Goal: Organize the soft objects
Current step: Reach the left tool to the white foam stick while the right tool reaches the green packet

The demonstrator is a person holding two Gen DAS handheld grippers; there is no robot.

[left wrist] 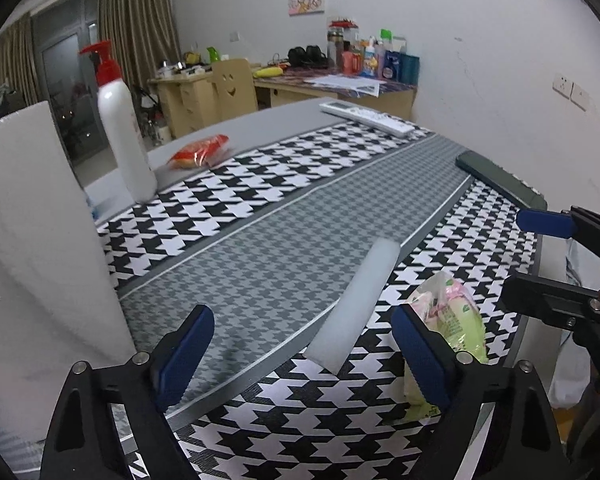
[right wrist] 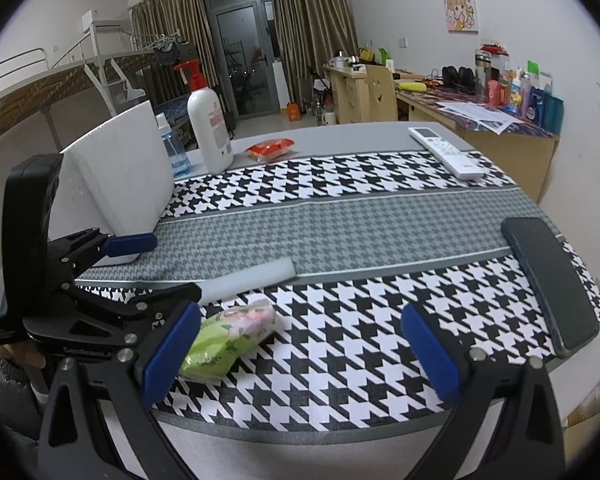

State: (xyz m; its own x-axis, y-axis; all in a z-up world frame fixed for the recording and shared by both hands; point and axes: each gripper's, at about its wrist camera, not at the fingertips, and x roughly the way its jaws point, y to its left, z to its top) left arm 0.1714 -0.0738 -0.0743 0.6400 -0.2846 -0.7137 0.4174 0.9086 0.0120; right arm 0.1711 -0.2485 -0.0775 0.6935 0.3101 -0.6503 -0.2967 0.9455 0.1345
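A white foam strip [left wrist: 358,304] [right wrist: 248,278] lies flat on the houndstooth cloth. A green and pink tissue pack [left wrist: 454,320] [right wrist: 230,338] lies beside it near the table's front edge. A red snack packet [left wrist: 200,152] [right wrist: 270,148] lies at the far side. A large white foam block [left wrist: 40,248] [right wrist: 120,180] stands at the left. My left gripper [left wrist: 302,356] is open and empty, just short of the strip's near end. My right gripper [right wrist: 300,354] is open and empty, with the tissue pack by its left finger.
A white pump bottle [left wrist: 122,136] [right wrist: 208,132] and a small blue bottle [right wrist: 174,148] stand at the far left. A white remote [left wrist: 366,117] [right wrist: 446,152] and a dark phone [left wrist: 500,178] [right wrist: 552,280] lie at the right. The table edge [right wrist: 300,434] is close in front.
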